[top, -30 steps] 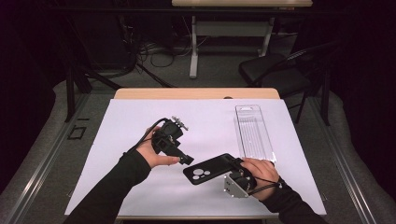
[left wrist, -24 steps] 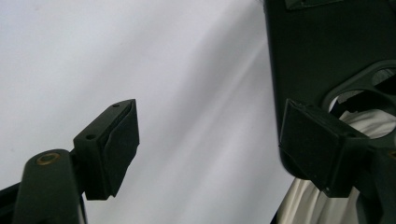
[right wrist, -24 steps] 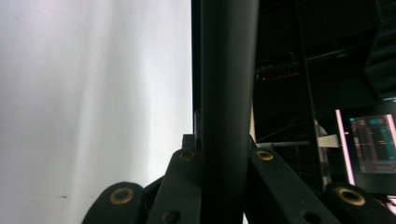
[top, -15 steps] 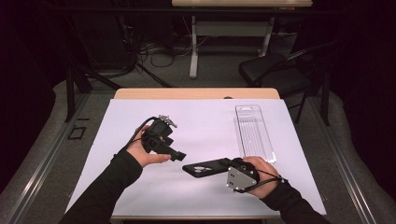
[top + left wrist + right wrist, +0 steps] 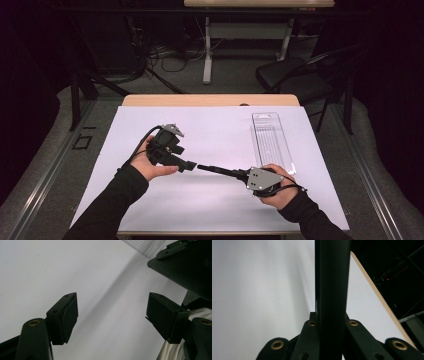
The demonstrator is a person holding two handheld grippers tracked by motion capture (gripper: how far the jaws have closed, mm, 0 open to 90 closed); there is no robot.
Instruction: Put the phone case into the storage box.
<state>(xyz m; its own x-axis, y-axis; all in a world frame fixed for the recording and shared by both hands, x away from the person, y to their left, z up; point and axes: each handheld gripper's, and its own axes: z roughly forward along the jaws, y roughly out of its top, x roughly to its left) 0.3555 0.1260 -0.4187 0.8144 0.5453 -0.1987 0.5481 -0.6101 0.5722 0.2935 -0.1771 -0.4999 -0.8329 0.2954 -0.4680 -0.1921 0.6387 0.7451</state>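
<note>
Both forearms, in long black sleeves, come in from the near edge in the high view and angle toward each other. The left hand [image 5: 152, 165] cradles the black two-jaw left gripper [image 5: 190, 165] from below, palm up, its nose pointing level toward the right hand. Seen from the left gripper view, its two black rubber pads [image 5: 67, 315] stand well apart with nothing between them; the jaws have just been closing a little. The right hand [image 5: 277, 187] wraps the black right gripper [image 5: 235, 173], grey three-cornered plate on top, pointing level toward the left one. Its jaws are clamped tight on a flat black slab [image 5: 332, 285], edge-on between them.
</note>
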